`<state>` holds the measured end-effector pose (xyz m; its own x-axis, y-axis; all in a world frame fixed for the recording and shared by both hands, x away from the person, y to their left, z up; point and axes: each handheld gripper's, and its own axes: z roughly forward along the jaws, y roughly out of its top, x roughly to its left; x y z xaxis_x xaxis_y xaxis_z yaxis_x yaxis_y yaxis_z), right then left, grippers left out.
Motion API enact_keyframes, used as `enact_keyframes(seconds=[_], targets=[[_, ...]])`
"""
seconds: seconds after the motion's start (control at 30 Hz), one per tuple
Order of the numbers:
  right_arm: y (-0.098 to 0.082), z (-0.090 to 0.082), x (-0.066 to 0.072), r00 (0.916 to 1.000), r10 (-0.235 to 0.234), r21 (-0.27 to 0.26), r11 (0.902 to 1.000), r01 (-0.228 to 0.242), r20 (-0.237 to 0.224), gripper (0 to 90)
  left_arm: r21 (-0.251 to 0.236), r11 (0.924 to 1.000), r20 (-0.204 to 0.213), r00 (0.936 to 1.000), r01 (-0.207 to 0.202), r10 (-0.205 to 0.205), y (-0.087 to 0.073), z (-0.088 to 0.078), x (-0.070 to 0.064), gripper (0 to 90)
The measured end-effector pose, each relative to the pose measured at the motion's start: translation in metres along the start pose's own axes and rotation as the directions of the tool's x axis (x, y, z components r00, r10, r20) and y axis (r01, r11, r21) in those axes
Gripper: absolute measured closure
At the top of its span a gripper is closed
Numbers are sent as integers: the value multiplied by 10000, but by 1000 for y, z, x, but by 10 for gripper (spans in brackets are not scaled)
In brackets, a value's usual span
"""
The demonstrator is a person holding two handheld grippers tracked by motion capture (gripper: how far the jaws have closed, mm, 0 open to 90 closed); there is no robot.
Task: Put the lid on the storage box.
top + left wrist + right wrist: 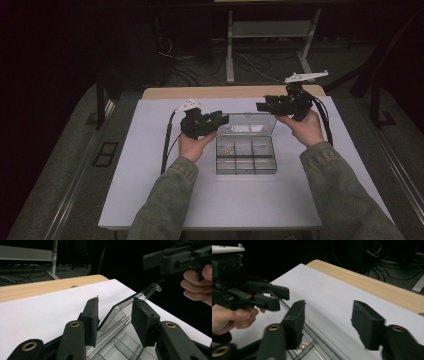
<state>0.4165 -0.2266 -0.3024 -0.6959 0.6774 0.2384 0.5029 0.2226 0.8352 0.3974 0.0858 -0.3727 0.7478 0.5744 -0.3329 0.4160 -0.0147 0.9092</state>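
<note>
Box lies open with its lid raised; both grippers hover at the lid, fingers released; contents untouched.

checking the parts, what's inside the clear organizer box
The clear organizer box stands lid-up. One left compartment holds a few small metal bits; the others look empty, though they are too dim to be sure.

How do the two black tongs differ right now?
The left tongs sit low at the clear box's raised lid, its edge between their jaws. The right tongs hover higher, above the lid, with nothing between their jaws. Both are black, hand-held and point toward each other.
</note>
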Motion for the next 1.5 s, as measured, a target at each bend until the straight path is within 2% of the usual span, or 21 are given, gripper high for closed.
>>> enact_keyframes(seconds=[0.1, 0.2, 0.23, 0.33, 0.43, 0.53, 0.7, 0.87, 0.97, 1.13, 1.3, 1.5], targets=[[2, 1, 5, 9998, -207, -10, 9998, 207, -14, 684, -8, 10000, 74, 9999, -90, 90, -3, -3, -3, 556], [-1, 7, 12, 9989, -393, 438, 9983, 381, 272, 806, 97, 9996, 73, 9996, -270, 270, -5, -5, -6, 548], [-2, 9, 14, 9978, -543, 624, 9967, 518, 387, 836, 140, 9994, 73, 9994, -331, 330, -5, -5, -7, 546], [-7, 14, 21, 9978, -588, 1076, 9927, 552, 306, 887, 264, 9982, 52, 9985, -546, 545, -6, -7, -10, 540], [-12, 17, 27, 9973, -702, 1467, 9870, 664, 215, 891, 410, 9968, 50, 9976, -686, 685, -7, -8, -12, 533], [-15, 16, 29, 9980, -623, 1473, 9873, 603, 92, 891, 554, 9956, 64, 9971, -758, 756, -9, -9, -14, 521], [-23, 14, 28, 9991, -125, 1536, 9880, 185, -402, 891, 851, 9949, -64, 9985, -534, 541, -14, -9, -18, 439], [-34, 10, 31, 9984, -125, 1599, 9869, 210, -545, 892, 1165, 9926, -163, 9992, -344, 365, -20, -10, -21, 378], [-41, 7, 31, 9971, -127, 1449, 9892, 235, -751, 892, 1263, 9915, -290, 9990, -314, 354, -24, -12, -23, 367], [-51, 3, 30, 9953, 8, 1169, 9931, 106, -972, 891, 1488, 9872, -639, 9956, -579, 680, -29, -16, -29, 339], [-62, 1, 32, 9937, 90, 1050, 9945, 28, -1117, 892, 1593, 9870, -601, 9978, -190, 290, -38, -21, -26, 333], [-77, 1, 34, 9917, 173, 839, 9965, -66, -1275, 891, 1981, 9798, -622, 9972, -274, 404, -47, -24, -28, 332]])
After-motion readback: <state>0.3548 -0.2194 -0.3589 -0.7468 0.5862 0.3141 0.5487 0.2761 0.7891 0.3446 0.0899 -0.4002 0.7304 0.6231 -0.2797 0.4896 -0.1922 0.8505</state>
